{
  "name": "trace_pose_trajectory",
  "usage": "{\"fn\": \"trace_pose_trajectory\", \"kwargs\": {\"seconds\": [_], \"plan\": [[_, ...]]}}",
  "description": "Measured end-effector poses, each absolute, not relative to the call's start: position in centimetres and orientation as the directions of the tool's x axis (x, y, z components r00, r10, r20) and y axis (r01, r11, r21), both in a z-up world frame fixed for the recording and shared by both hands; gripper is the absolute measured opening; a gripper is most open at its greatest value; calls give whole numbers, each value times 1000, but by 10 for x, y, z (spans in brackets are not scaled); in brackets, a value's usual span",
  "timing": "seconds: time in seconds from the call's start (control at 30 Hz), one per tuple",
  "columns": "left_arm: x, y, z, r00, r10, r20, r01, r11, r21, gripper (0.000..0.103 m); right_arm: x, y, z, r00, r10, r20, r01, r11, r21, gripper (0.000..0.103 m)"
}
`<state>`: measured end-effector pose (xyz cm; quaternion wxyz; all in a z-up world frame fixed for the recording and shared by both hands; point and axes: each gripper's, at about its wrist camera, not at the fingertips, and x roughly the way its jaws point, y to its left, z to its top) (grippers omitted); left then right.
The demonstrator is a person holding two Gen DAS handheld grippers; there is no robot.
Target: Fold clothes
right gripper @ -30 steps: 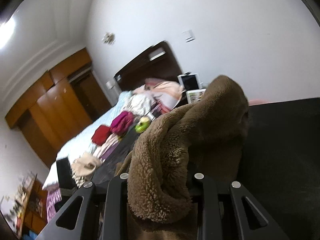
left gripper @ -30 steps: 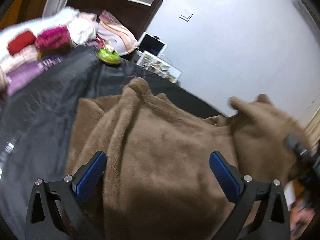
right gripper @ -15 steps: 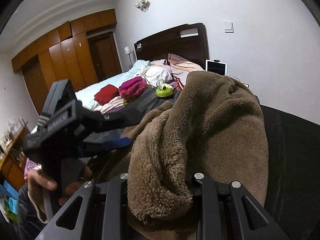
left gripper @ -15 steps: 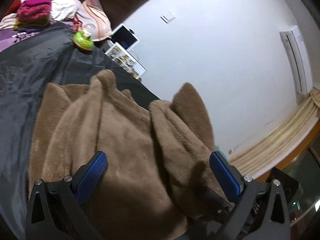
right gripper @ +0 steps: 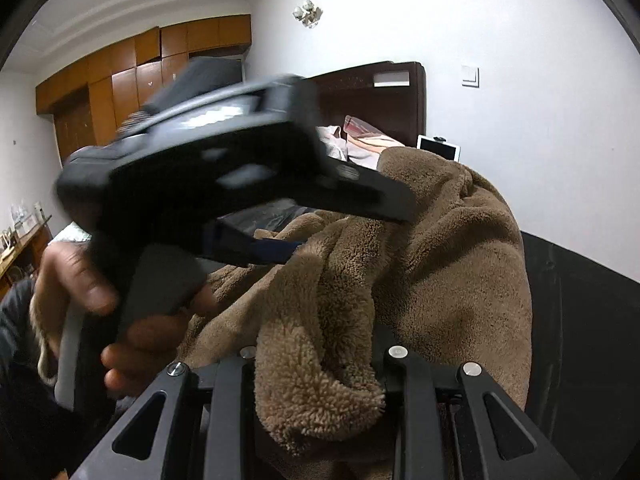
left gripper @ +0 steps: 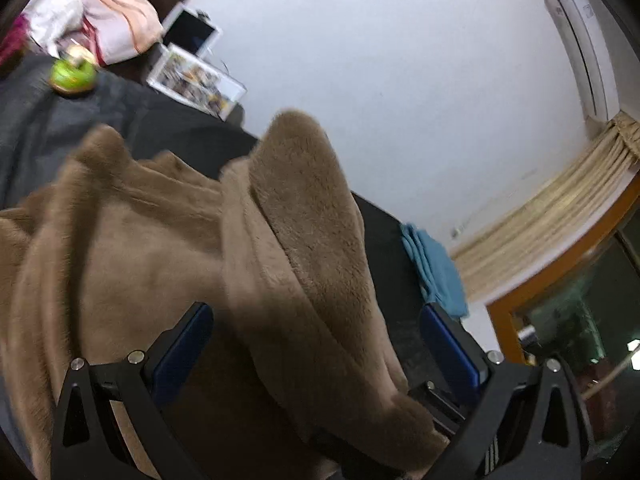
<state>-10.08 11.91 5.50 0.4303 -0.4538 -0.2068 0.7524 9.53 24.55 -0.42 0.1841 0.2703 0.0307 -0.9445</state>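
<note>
A brown fleece garment (left gripper: pixel 132 248) lies on a black sheet (left gripper: pixel 36 120). One edge of it (left gripper: pixel 308 216) is lifted and folded over toward the middle. My left gripper (left gripper: pixel 316 344) is open, its blue pads (left gripper: pixel 184 344) straddling the raised fold without clamping it. My right gripper (right gripper: pixel 320 364) is shut on a bunched edge of the brown garment (right gripper: pixel 452 264) and holds it up. The left gripper's body (right gripper: pixel 224 168), held in a hand, fills the left of the right wrist view, just above the fleece.
A green round object (left gripper: pixel 72 74) sits on the sheet at the back. Piled clothes (left gripper: pixel 100 20) lie near a dark headboard (right gripper: pixel 380 96). A tablet (left gripper: pixel 192 32) leans on the white wall. A blue cloth (left gripper: pixel 436 268) lies at the sheet's right edge.
My right gripper has carried the garment's edge over toward the left. My left gripper has swung right and closer, so the raised fold now lies between its open pads.
</note>
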Motion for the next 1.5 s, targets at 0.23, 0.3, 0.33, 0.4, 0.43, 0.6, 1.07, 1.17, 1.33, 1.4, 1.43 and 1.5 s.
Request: {"fn": "trace_pose_trajectory", "kwargs": {"seconds": [0.23, 0.3, 0.33, 0.4, 0.43, 0.6, 1.07, 1.17, 1.33, 1.4, 1.43, 1.5], "plan": [[-121, 141, 38, -102, 842, -530, -433, -517, -739, 60, 101, 246, -8, -794, -329, -511, 374, -927, 17, 28], [-124, 140, 36, -100, 849, -519, -413, -510, -755, 49, 103, 247, -8, -796, -327, -509, 372, -928, 14, 28], [-124, 139, 37, -104, 851, -515, -414, -508, -755, 46, 104, 248, -7, -796, -327, -509, 372, -928, 15, 28], [-122, 136, 45, -121, 852, -510, -433, -507, -745, 39, 104, 247, -4, -798, -327, -506, 372, -928, 14, 28], [-121, 135, 50, -130, 852, -508, -444, -508, -739, 38, 99, 243, 2, -801, -327, -502, 373, -928, 10, 28], [-119, 117, 81, -210, 847, -488, -491, -523, -697, 34, 103, 227, 28, -819, -347, -457, 398, -917, -18, 28], [-101, -20, 49, -440, 714, -545, -339, -694, -636, 34, 74, 116, 12, -686, -495, -534, 589, -808, -8, 28], [-106, -29, 24, -434, 683, -588, -305, -725, -617, 34, 66, 106, -7, -645, -489, -587, 604, -797, 0, 29], [-109, -29, 1, -431, 685, -588, -287, -721, -630, 36, 52, 103, -24, -603, -493, -628, 620, -784, 19, 34], [-107, -29, -2, -433, 685, -585, -290, -721, -629, 37, 51, 104, -25, -577, -517, -633, 642, -766, 41, 49], [-106, -30, -2, -434, 685, -585, -293, -721, -628, 37, 53, 107, -23, -570, -526, -631, 647, -761, 50, 49], [-107, -29, -3, -434, 686, -584, -291, -720, -630, 39, 61, 116, -17, -554, -560, -616, 663, -744, 80, 54]]}}
